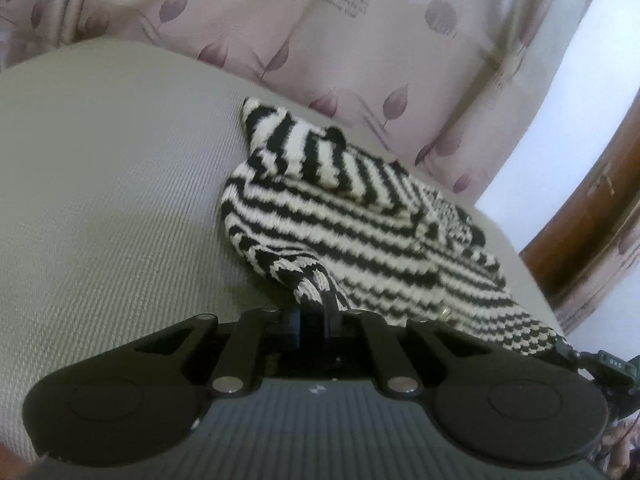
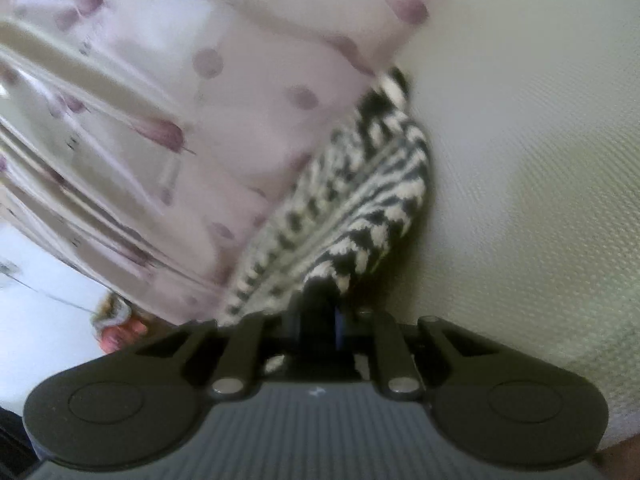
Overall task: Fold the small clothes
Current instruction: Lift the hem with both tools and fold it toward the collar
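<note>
Left gripper (image 1: 316,300) was clamped on the knit's (image 1: 360,232) near edge; right gripper (image 2: 320,300) pinched another edge. Knit ran toward each frame's upper middle, so neither looked nearer.

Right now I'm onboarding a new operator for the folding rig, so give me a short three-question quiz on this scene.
1. True or false: the left claw is shut on the striped knit garment.
2. What lies under the garment? A) grey mat B) wooden floor C) metal tray
3. What hangs behind the mat?

Key:
1. True; the right claw grips it too.
2. A, the grey mat.
3. A pink leaf-print curtain.
</note>
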{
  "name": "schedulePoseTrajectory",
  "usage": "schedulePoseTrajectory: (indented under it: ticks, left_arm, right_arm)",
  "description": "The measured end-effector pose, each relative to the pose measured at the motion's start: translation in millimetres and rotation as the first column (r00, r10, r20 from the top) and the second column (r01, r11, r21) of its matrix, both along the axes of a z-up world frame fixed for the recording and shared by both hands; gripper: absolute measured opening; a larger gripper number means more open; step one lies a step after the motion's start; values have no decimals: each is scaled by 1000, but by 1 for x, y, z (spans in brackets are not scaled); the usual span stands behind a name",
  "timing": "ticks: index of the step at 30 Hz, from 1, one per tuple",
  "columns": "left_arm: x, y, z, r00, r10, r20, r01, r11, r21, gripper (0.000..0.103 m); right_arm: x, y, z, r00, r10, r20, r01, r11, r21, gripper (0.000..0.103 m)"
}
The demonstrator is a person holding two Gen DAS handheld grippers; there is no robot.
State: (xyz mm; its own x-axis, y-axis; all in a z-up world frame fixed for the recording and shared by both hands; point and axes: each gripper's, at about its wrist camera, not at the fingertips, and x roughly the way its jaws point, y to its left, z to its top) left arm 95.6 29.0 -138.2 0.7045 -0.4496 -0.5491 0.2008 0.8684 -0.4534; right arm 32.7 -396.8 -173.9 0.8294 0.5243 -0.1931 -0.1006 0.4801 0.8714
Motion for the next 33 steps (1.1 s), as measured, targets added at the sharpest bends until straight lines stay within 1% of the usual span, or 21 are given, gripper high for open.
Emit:
schedulePoseTrajectory:
  ticks: [4, 5, 9, 10, 12, 16, 18, 21, 28, 30, 33]
  left_arm:
    - [0, -6, 16, 999, -6, 43, 6, 1000, -5, 10]
    - [0, -8, 19, 999, -6, 50, 6, 1000, -7, 10]
    - [1, -11, 26, 998, -2, 66, 3, 1000, -10, 9]
    - [1, -12, 26, 998, 0, 68, 1, 1000, -8, 10]
    - [2, -14, 25, 998, -6, 64, 6, 1000, -2, 10]
    - [1, -13, 19, 999, -10, 53, 9, 1000, 12, 9]
    - [1, -9, 16, 999, -2, 41, 2, 1000, 7, 9]
    - [2, -6, 13, 1000, 5, 29, -5, 1000, 0, 9]
    - [2, -8, 25, 997, 13, 78, -13, 1000, -9, 9]
    - [5, -9, 28, 996, 22, 90, -21, 1000, -16, 10]
    - [11, -9, 33, 993, 43, 109, -40, 999, -29, 10]
  right_arm:
    - [3, 1, 15, 999, -9, 51, 7, 999, 43, 13]
    - [6, 0, 18, 998, -11, 64, 8, 999, 54, 12]
    - [12, -1, 28, 995, -23, 93, 17, 998, 62, 12]
    - [14, -1, 30, 995, -26, 94, 21, 999, 49, 12]
    - [13, -1, 33, 996, -29, 81, 31, 999, -19, 12]
    - [5, -4, 25, 999, -41, 20, 42, 998, -43, 12]
    - [0, -7, 20, 998, -58, 0, 58, 998, -30, 12]
    - [-5, -8, 17, 997, -73, -1, 73, 997, -4, 12]
    - [2, -8, 25, 997, -72, 36, 70, 996, 58, 12]
    - [7, -9, 28, 996, -75, 52, 70, 993, 91, 12]
    - [17, -11, 34, 994, -77, 77, 67, 991, 116, 12]
